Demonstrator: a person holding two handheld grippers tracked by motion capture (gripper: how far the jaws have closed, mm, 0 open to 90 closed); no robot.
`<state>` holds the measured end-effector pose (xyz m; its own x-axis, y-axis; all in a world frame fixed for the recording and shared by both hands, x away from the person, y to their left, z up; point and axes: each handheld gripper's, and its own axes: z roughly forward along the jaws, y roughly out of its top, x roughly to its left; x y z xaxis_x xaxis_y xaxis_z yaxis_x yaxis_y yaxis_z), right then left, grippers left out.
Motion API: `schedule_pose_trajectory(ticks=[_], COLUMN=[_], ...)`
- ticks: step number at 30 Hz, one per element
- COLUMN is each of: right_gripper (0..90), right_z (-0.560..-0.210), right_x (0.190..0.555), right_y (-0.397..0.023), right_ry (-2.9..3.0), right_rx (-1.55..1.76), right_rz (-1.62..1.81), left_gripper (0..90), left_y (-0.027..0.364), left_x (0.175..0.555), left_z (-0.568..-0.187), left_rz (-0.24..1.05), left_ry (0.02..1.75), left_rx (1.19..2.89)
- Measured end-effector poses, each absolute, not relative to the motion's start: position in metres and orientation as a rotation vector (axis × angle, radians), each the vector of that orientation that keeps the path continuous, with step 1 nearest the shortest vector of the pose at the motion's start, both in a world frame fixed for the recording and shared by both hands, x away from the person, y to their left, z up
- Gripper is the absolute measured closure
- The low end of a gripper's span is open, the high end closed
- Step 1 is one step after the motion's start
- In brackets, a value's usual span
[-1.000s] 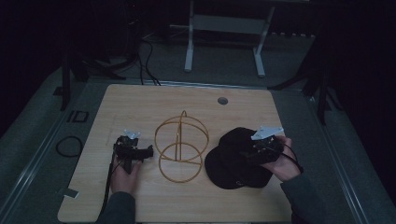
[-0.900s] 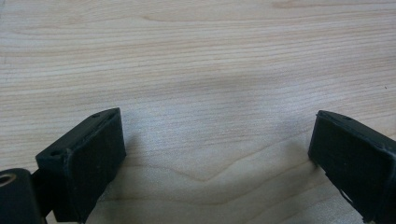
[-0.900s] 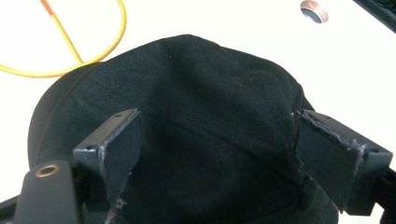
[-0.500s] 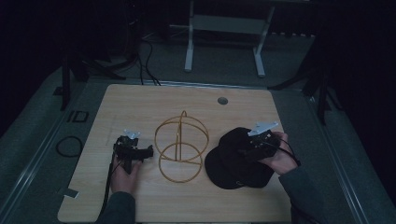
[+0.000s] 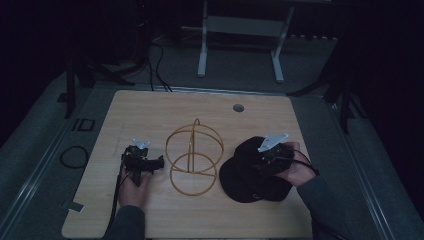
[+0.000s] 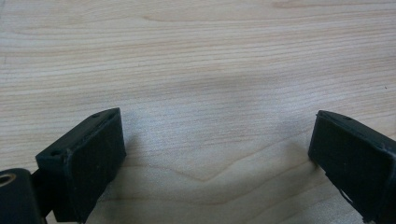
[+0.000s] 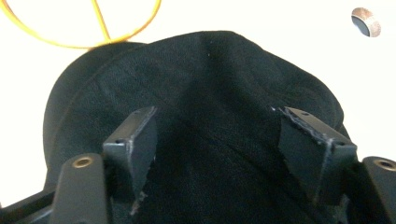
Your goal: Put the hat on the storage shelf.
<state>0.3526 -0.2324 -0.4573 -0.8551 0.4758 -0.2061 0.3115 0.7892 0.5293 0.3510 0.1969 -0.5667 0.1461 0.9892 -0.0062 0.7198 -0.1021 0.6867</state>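
Observation:
A black cap (image 5: 250,175) lies on the right part of the wooden table (image 5: 150,110). My right gripper (image 5: 269,159) rests on its crown, held by a hand coming from the right. In the right gripper view the jaws stand apart astride the cap's crown (image 7: 205,70); the right gripper (image 7: 217,140) has just been closing, with the dark fabric between the pads but no clear pinch. A gold wire stand (image 5: 192,155) stands upright at the table's middle. To the left of the stand, my left gripper (image 5: 150,162) lies low over bare wood, and its jaws (image 6: 217,149) are wide open with nothing between them.
A round metal-rimmed hole (image 5: 238,107) sits near the table's far edge, seen also as a small hole (image 7: 366,21) in the right gripper view. The stand's wire base (image 7: 105,28) lies just beyond the cap. Cables and metal frame legs (image 5: 202,45) stand on the floor behind.
The right gripper has edged slightly left over the cap's crown. The left gripper, the wire stand and the cap have stayed in place.

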Motion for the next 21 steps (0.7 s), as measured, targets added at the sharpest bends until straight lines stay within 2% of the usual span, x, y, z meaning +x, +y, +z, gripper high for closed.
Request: schedule_pose_trajectory(ticks=[3,6,10,15,21], right_gripper=[36.6,50.1,60.3,81.7,89.7], right_z=[-0.458,-0.458,-0.457,-0.454,-0.444], right_x=[0.353,0.352,0.351,0.350,0.347], right_y=[-0.229,-0.226,-0.223,-0.223,-0.225], right_ry=[2.651,2.643,2.653,2.654,2.655], right_rx=[0.583,0.551,0.502,0.489,0.465], right_rz=[0.667,0.622,0.557,0.559,0.597], left_gripper=[3.4,3.4,3.4,3.4,3.4], left_y=[0.197,0.197,0.197,0.197,0.197], left_x=[0.351,0.351,0.351,0.351,0.351], left_z=[-0.567,-0.567,-0.567,-0.567,-0.567], left_rz=[0.641,0.641,0.641,0.641,0.641], left_ry=[1.629,1.629,1.629,1.629,1.629], left_rx=[1.883,1.883,1.883,1.883,1.882])
